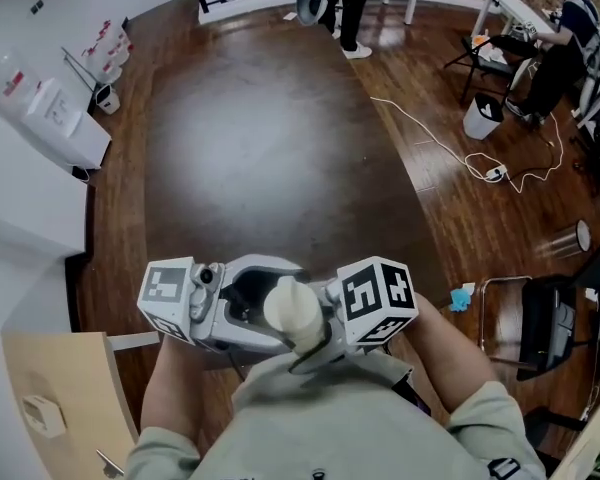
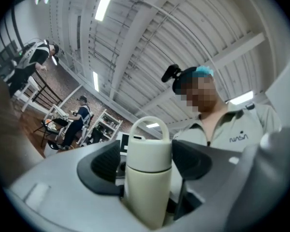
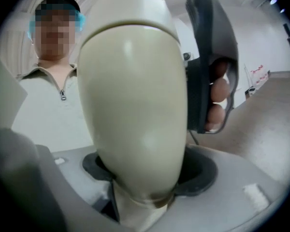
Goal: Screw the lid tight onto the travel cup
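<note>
Clasping one lidded travel cup [image 1: 292,308] — right gripper [image 3: 147,170], left gripper [image 2: 150,163] loose

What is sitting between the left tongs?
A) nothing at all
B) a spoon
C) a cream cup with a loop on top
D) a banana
C: the left gripper view shows a cream cup with a loop on its lid, standing between the left tongs.

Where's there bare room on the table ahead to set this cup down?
The dark tabletop is bare all the way across, from its left edge to the side by the floor cable on the right. It is crowded only close to the chest, where the left gripper, right gripper and travel cup bunch together.
</note>
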`<state>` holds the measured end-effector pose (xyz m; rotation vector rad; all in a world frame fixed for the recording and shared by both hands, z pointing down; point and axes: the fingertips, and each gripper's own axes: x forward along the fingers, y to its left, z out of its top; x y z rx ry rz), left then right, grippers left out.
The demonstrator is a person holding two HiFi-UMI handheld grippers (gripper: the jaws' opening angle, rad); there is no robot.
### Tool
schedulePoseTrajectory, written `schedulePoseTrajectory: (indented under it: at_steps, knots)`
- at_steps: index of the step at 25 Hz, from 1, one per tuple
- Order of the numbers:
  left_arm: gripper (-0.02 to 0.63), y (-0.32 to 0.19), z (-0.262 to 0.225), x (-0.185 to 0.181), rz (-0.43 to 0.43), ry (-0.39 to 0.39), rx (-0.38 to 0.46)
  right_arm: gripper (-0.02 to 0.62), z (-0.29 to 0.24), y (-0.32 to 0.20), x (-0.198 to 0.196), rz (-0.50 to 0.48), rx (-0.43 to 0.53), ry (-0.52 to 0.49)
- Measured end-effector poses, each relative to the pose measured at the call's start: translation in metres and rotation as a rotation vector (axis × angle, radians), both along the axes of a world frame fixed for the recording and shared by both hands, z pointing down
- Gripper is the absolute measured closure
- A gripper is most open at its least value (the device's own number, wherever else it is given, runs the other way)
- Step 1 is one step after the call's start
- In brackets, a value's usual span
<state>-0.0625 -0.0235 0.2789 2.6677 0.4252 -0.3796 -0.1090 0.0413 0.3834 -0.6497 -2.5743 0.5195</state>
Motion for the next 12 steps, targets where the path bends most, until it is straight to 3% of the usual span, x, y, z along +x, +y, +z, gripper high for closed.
schedulePoseTrajectory:
  at_steps: [2,8,12]
  knots:
    - [0.258,-0.012,0.004,0.001,-0.121,-0.025,0.003,0.275,0.006,-0.021,-0.001,0.130,0.047,0.017]
    - [0.252,-0.052,0.021,-0.012,-0.671,-0.078,-0.028,0.275,0.031,-0.090,0.006,0.528,0.227,0.128]
    - [0.280,-0.053,0.035,-0.012,-0.919,-0.184,0.032,0.275,0.050,-0.116,0.018,0.702,0.311,0.212]
